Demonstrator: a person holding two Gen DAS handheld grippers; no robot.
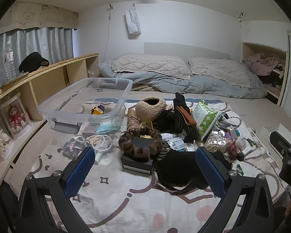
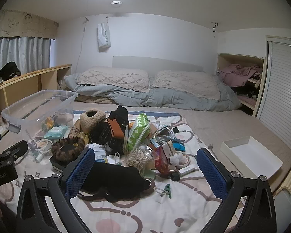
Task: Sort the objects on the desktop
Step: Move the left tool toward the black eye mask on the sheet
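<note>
Both tongs, left tongs (image 1: 143,167) and right tongs (image 2: 143,167), wide open, empty, at frame bottom. Clear bin (image 1: 114,114) left holds few items; pile (image 2: 126,136) at centre mostly unsorted.

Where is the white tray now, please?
In the right wrist view, the white tray lies at the right on the bed, apart from the pile, near the louvred door.
</note>
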